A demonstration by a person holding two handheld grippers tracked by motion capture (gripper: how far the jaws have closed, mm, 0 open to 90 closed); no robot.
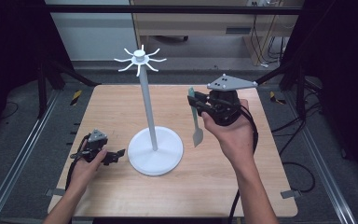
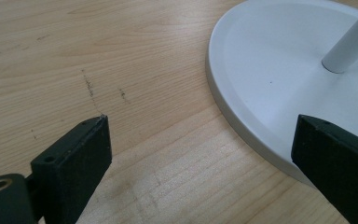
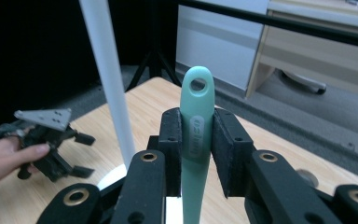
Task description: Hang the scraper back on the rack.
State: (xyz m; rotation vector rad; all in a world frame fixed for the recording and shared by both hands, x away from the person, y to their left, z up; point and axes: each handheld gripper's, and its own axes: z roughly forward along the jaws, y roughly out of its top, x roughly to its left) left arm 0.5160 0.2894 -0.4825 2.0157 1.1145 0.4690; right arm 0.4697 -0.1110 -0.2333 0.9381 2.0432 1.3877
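While the right claw (image 3: 196, 140) is lifted above the wooden surface (image 1: 214, 172), its jaws are clamped on the handle of a mint-green spatula (image 3: 196, 135), whose hanging hole points up and whose pale blade (image 1: 197, 136) hangs down, seemingly clear of the wood. The left claw (image 2: 200, 154) rests low beside the white stand (image 1: 154, 150) (a pole topped with curved hooks), jaws spread wide and holding nothing.

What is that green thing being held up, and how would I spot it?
Start at the tall white stand in the middle of the wooden table. To its right, the right gripper clamps a slim mint-green utensil, upright. Its handle has a hanging hole.
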